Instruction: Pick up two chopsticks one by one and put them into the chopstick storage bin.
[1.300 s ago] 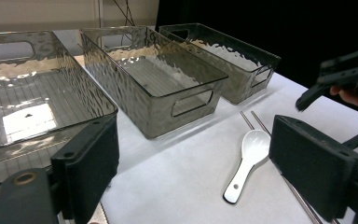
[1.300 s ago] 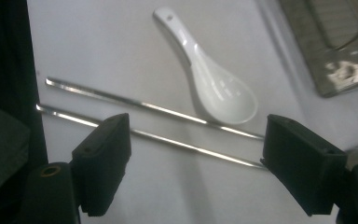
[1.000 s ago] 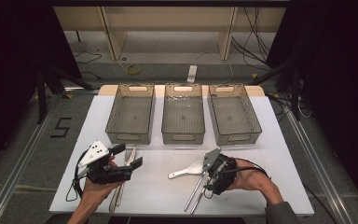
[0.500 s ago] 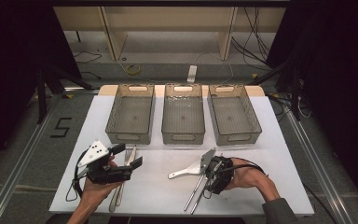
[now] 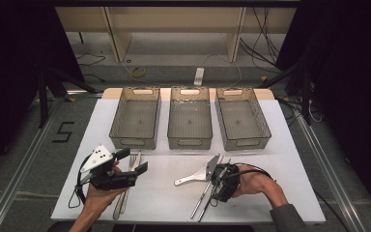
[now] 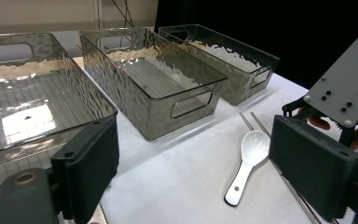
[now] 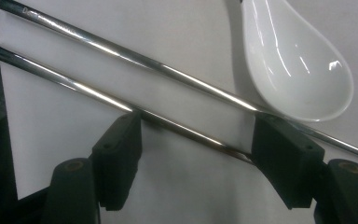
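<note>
Two metal chopsticks (image 7: 121, 100) lie side by side on the white table (image 5: 164, 203), next to a white ceramic spoon (image 7: 298, 70). My right gripper (image 7: 200, 154) points down at them. Its jaws have just been closing and stand open astride both chopsticks, where they cross the gap, without pressing them. In the high view the right gripper (image 5: 218, 181) hangs over the chopsticks (image 5: 199, 205) with the spoon (image 5: 189, 180) on its left. My left gripper (image 5: 128, 163) hovers open and empty at the front left. In its own view the left gripper (image 6: 200, 177) faces the spoon (image 6: 249, 158).
Three clear plastic bins (image 5: 135, 121), (image 5: 189, 121), (image 5: 242, 121) stand in a row across the back of the table. Long metal utensils (image 5: 121, 200) lie under the left hand. Cables trail from both grippers near the front edge.
The right hand has shifted slightly over the chopsticks. The left hand and gripper have stayed where they were.
</note>
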`<move>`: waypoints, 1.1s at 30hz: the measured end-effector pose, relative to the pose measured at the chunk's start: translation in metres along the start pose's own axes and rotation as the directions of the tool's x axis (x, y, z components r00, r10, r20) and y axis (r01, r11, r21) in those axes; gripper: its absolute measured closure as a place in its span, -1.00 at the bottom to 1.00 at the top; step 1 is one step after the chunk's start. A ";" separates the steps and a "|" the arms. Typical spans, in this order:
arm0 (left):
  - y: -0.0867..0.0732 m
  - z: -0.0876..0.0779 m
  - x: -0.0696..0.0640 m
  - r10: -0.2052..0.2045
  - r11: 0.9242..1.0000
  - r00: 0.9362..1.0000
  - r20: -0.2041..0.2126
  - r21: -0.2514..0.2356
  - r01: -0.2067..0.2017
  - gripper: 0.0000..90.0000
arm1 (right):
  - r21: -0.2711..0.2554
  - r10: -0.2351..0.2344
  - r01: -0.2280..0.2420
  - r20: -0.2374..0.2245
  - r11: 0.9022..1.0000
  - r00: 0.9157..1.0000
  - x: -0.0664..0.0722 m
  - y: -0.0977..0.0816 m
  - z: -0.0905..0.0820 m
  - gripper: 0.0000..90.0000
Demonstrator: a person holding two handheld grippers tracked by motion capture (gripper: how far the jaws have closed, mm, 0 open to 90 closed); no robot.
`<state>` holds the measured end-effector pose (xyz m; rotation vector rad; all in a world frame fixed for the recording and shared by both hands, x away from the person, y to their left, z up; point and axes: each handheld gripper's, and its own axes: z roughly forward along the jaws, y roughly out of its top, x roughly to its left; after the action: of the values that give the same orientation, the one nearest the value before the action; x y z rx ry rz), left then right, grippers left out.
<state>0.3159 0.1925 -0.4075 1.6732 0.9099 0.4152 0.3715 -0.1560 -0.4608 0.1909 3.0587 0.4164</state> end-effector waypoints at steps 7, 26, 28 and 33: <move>0.000 -0.001 0.000 -0.002 1.000 1.000 -0.005 0.000 0.002 -0.66 | 0.026 0.053 -0.053 -0.015 0.998 0.998 0.000 -0.002 -0.003 -0.09; 0.000 -0.001 0.000 0.002 1.000 1.000 -0.005 0.008 -0.002 -0.66 | 0.111 0.059 -0.058 -0.009 0.992 0.998 0.010 0.000 -0.003 -0.03; 0.000 -0.001 0.000 0.002 1.000 1.000 -0.005 0.007 -0.002 -0.66 | 0.112 0.048 -0.046 -0.010 0.993 0.999 0.009 0.000 -0.003 0.00; 0.000 -0.001 0.000 0.002 1.000 1.000 -0.004 0.009 -0.001 -0.66 | 0.106 0.049 -0.049 -0.004 0.993 0.999 0.010 -0.001 -0.004 0.16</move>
<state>0.3150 0.1931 -0.4073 1.6818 0.9144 0.4159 0.3616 -0.1567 -0.4580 0.2699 3.0898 0.2579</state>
